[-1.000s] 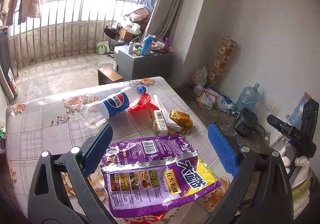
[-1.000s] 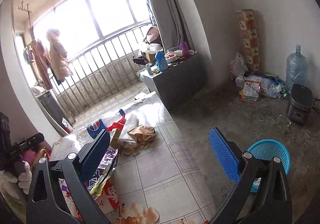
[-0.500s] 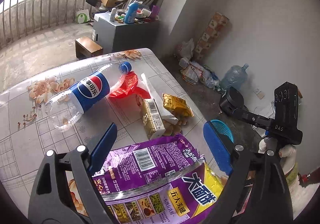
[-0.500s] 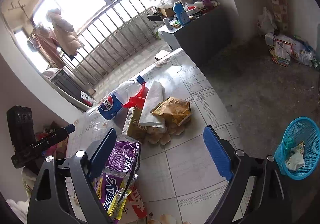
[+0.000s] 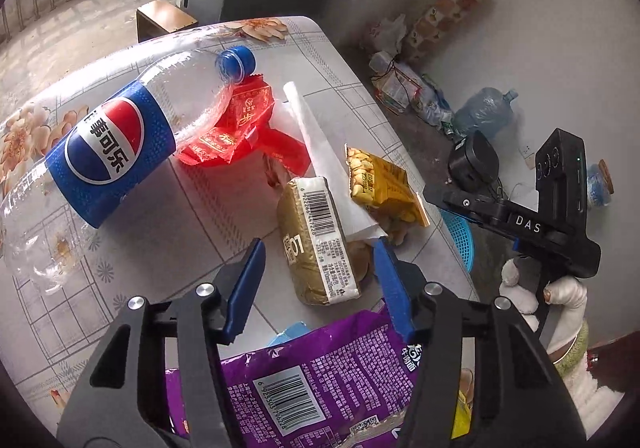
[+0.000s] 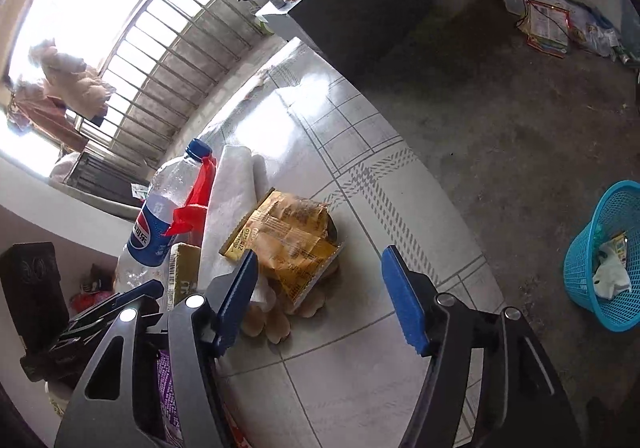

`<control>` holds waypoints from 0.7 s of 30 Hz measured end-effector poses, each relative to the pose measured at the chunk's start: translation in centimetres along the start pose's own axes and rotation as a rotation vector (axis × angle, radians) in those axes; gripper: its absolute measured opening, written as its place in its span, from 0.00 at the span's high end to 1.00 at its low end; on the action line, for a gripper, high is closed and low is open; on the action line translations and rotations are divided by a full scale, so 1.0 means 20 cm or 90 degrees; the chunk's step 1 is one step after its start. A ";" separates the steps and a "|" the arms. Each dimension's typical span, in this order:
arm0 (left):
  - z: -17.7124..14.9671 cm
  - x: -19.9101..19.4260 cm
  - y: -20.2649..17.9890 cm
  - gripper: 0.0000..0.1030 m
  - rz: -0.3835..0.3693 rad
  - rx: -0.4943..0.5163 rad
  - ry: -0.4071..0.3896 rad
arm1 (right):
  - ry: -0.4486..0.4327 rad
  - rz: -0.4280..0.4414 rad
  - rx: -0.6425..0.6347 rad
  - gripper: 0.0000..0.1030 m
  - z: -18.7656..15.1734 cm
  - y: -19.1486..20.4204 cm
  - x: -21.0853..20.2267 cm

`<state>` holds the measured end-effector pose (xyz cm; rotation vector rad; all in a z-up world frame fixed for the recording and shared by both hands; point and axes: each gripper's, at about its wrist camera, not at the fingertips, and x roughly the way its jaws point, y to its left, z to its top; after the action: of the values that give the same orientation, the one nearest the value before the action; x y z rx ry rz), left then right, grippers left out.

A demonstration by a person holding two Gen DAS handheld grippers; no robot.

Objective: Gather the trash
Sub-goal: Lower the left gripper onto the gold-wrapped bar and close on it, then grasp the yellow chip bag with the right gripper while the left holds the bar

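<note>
- Left gripper (image 5: 318, 280): fingers spread, holding nothing, straddling the gold packet (image 5: 316, 240) that lies flat on the table (image 5: 192, 208). Purple bag (image 5: 320, 380) lies nearer than the packet; a low approach may snag it.
- Right gripper (image 6: 320, 296): released, empty, over the yellow wrapper (image 6: 288, 240) just beside the packet. Closing could catch the white paper (image 6: 228, 200) too.
- Beyond the packet, the Pepsi bottle (image 5: 100, 160) may roll if nudged.
- Blue basket (image 6: 604, 260) sits on the floor, well apart from the packet; light wrappers could slip on the carry.

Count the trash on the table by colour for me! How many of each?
Blue-labelled clear plastic bottle: 1
Red plastic wrapper: 1
White paper roll: 1
Yellow snack packet: 1
Gold barcoded packet: 1
Purple snack bag: 1
Total: 6
</note>
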<state>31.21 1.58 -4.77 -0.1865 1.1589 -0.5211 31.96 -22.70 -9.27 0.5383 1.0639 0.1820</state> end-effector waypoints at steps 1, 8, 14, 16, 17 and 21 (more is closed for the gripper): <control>0.00 0.02 0.00 0.52 -0.001 -0.005 0.005 | 0.003 -0.004 0.001 0.40 0.01 0.00 0.02; 0.03 0.14 0.02 0.65 0.002 -0.011 0.031 | 0.020 -0.023 -0.047 0.54 0.04 0.07 0.10; 0.03 0.15 0.03 0.72 -0.005 -0.019 0.020 | 0.026 -0.057 -0.103 0.90 0.00 0.13 0.10; 0.03 0.14 0.04 0.74 -0.008 -0.025 0.014 | 0.029 -0.049 -0.102 0.97 -0.01 0.12 0.10; 0.03 0.13 0.05 0.75 -0.011 -0.029 0.011 | 0.026 -0.047 -0.103 0.97 -0.02 0.11 0.09; 0.02 0.08 0.07 0.76 -0.014 -0.037 -0.008 | 0.005 -0.018 -0.079 0.98 -0.04 0.08 0.03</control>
<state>32.44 1.92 -6.46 -0.2532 1.1613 -0.5053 31.76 -20.84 -9.23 0.4102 1.0592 0.2241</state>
